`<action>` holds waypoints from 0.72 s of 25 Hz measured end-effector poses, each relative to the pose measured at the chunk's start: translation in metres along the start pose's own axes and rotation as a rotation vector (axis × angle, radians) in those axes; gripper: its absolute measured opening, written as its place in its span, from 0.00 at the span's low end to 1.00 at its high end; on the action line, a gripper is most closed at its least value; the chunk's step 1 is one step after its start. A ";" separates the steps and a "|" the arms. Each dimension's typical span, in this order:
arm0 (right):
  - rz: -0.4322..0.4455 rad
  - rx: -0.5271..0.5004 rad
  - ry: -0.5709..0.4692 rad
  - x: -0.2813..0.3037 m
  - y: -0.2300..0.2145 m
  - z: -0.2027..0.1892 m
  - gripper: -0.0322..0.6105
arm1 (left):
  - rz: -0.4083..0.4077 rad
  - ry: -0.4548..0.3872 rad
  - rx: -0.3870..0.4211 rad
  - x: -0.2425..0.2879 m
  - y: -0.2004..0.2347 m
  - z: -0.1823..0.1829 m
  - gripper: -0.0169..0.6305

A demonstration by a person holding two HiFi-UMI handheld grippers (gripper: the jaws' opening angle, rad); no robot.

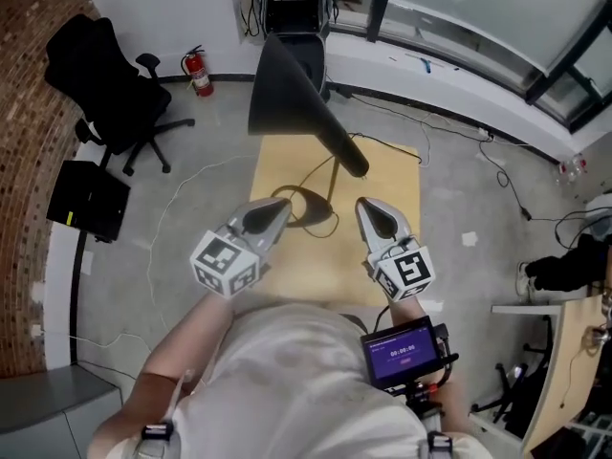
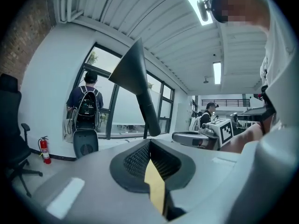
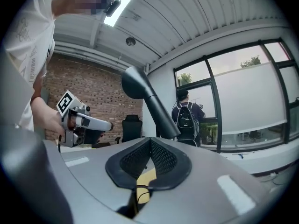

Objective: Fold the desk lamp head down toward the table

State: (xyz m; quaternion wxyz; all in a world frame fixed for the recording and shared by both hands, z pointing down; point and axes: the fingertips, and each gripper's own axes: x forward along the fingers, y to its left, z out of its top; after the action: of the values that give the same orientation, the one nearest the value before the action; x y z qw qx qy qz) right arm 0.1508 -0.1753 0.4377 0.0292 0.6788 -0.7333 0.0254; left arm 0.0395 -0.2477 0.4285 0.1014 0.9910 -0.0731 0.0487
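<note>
A black desk lamp stands on a small wooden table (image 1: 392, 213). Its cone-shaped head (image 1: 287, 89) is raised and tilts up to the left, and a thin stem runs down to the ring base (image 1: 308, 208). My left gripper (image 1: 275, 212) is shut and empty, near the base on its left. On the other side of the stem my right gripper (image 1: 373, 216) is also shut and empty. In the left gripper view the lamp head (image 2: 133, 73) rises ahead above the shut jaws (image 2: 149, 142). The right gripper view shows the lamp head (image 3: 140, 90) above its shut jaws (image 3: 150, 139).
A black office chair (image 1: 105, 75) and a red fire extinguisher (image 1: 199, 73) stand at the far left. A black box (image 1: 88, 199) lies on the floor at left, and cables trail around the table. A person with a backpack (image 2: 86, 106) stands by the window.
</note>
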 end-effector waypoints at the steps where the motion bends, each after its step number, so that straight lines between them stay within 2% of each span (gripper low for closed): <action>1: -0.009 -0.005 -0.003 0.002 -0.001 0.003 0.07 | -0.009 0.001 0.009 0.000 0.002 0.002 0.03; 11: -0.042 -0.049 0.005 0.003 0.001 0.012 0.07 | -0.082 0.010 0.028 0.003 -0.002 0.008 0.03; 18: -0.051 -0.056 0.002 -0.003 -0.013 0.013 0.08 | -0.079 -0.002 0.048 0.015 -0.008 0.014 0.03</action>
State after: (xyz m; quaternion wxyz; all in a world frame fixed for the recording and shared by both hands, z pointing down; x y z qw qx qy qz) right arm 0.1634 -0.1747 0.4247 0.0495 0.6960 -0.7163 0.0049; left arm 0.0563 -0.2446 0.4147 0.0794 0.9953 -0.0327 0.0454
